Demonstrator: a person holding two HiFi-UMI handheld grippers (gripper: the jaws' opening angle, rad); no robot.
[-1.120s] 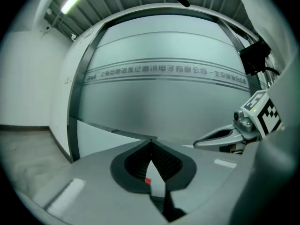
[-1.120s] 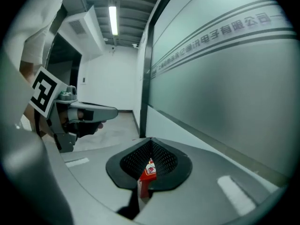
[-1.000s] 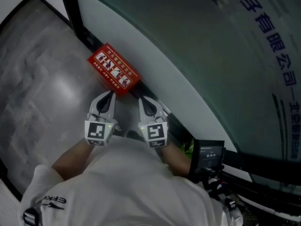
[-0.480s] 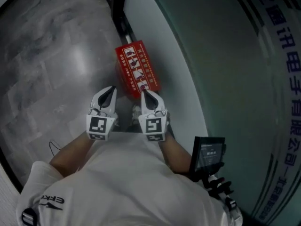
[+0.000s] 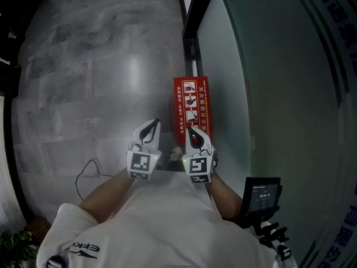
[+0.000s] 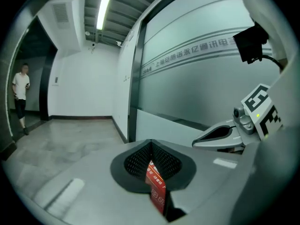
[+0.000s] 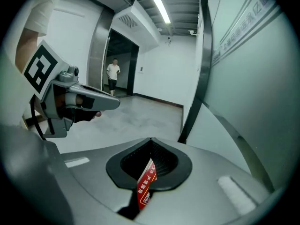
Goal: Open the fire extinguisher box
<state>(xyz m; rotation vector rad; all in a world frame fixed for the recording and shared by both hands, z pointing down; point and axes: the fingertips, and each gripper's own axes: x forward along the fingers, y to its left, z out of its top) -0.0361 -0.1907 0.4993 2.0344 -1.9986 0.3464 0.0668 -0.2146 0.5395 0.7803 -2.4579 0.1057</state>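
Note:
The red fire extinguisher box [image 5: 192, 108] stands on the grey floor against the foot of the frosted glass wall, its printed lid facing up. My left gripper [image 5: 150, 126] is shut and hovers over the floor just left of the box's near end. Also shut, my right gripper [image 5: 193, 132] has its tip over the box's near edge; touch cannot be told. In the left gripper view, a strip of the box [image 6: 157, 191] shows past the closed gripper [image 6: 150, 142]. The right gripper view likewise shows the box [image 7: 145, 184] beyond the closed gripper [image 7: 151, 139].
A black door-frame post [image 5: 192, 15] rises behind the box along the glass wall [image 5: 279, 66]. A thin cable [image 5: 89, 172] lies on the floor at left. A black screen device [image 5: 262, 197] hangs at my right side. A person [image 7: 112, 74] stands far down the hallway.
The view has swung so the box now lies straight ahead. Both grippers have come down and forward toward its near end, still shut, with the right tip now over the box's edge.

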